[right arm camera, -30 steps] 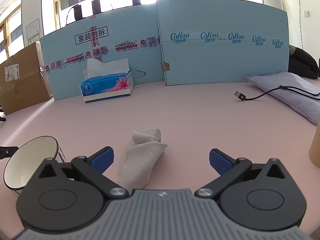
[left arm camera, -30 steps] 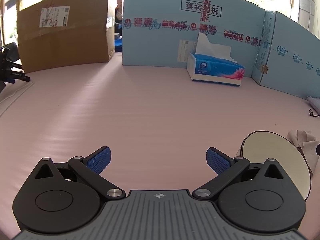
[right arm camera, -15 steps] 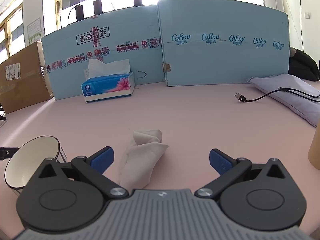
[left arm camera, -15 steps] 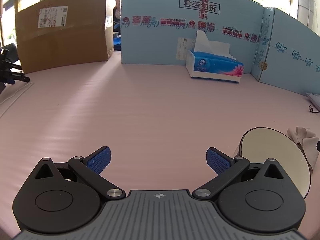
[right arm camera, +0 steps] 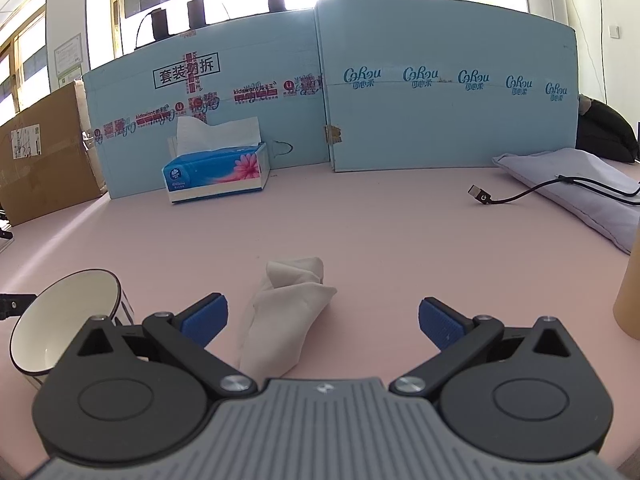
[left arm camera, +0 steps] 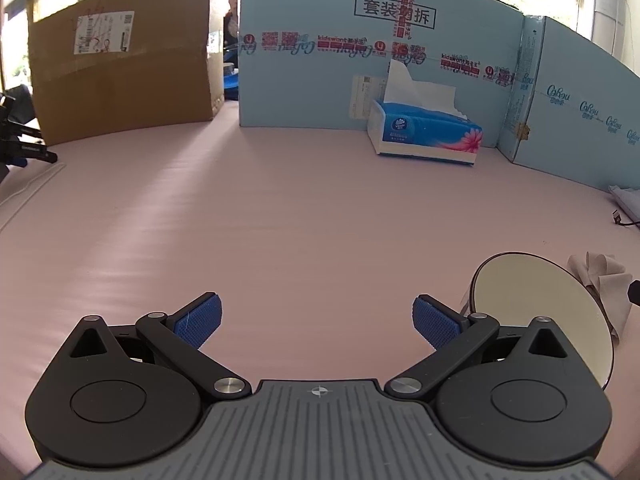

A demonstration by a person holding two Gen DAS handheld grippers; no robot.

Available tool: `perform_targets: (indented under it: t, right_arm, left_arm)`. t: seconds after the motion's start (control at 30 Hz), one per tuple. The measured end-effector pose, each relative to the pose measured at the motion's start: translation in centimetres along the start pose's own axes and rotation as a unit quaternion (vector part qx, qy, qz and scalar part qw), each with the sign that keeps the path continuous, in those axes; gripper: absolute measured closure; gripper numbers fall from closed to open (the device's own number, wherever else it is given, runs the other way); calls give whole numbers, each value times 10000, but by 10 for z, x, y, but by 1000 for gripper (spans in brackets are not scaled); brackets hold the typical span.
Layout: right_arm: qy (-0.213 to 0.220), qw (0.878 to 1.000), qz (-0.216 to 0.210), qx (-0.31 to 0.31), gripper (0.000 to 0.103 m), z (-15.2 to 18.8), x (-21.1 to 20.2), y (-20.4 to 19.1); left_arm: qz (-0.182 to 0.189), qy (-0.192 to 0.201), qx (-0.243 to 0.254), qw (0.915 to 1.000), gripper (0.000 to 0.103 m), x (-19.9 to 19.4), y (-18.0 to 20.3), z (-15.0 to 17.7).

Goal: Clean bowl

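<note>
A cream bowl (left arm camera: pixel 532 300) with a dark rim stands on the pink table, low right in the left wrist view and low left in the right wrist view (right arm camera: pixel 64 312). A crumpled beige cloth (right arm camera: pixel 286 320) lies just right of the bowl; it also shows in the left wrist view (left arm camera: pixel 604 280). My left gripper (left arm camera: pixel 316 320) is open and empty, the bowl just beyond its right finger. My right gripper (right arm camera: pixel 322 320) is open and empty, the cloth lying ahead between its fingers, toward the left one.
A blue tissue box (left arm camera: pixel 424 132) stands at the back against light blue cardboard panels (right arm camera: pixel 440 92). A brown carton (left arm camera: pixel 120 68) stands back left. A USB cable (right arm camera: pixel 516 196) and a grey cushion (right arm camera: pixel 592 192) lie at the right. A tan cylinder (right arm camera: pixel 630 292) is at the right edge.
Both views have shifted slightly: the left gripper has drifted a little so the far objects sit lower and leftward. The right gripper has barely moved. Both stay open.
</note>
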State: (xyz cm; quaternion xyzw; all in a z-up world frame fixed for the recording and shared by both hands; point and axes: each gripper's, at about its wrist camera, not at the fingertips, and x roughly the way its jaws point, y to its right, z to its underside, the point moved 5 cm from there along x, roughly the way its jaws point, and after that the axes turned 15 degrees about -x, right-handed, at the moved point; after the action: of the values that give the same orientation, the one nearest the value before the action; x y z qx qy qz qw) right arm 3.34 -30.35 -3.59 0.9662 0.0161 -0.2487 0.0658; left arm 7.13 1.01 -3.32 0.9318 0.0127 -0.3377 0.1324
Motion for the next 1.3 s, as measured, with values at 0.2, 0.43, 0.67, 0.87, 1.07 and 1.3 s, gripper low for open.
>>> perform_targets:
  t: [0.2, 0.43, 0.67, 0.87, 1.07, 1.3]
  right_arm:
    - [-7, 10000, 3, -16, 0, 0, -1, -1]
    - [26, 10000, 15, -8, 0, -2, -2, -1]
    - [-17, 10000, 3, -20, 0, -1, 0, -1]
    - [-55, 10000, -10, -49, 0, -1, 1, -2]
    - [-79, 10000, -12, -48, 0, 0, 1, -2]
    - [-97, 9999, -15, -52, 0, 1, 2, -1]
  left_arm:
    - [-69, 47, -99, 9999, 0, -2, -3, -2]
    - [-77, 116, -188, 9997, 0, -4, -4, -3]
    - [-67, 107, -265, 9996, 0, -3, -6, -4]
    - [-64, 59, -221, 9997, 0, 0, -4, -3]
    - [-6, 23, -155, 9999, 0, 1, -1, -1]
    - [18, 43, -130, 9999, 0, 1, 0, 0]
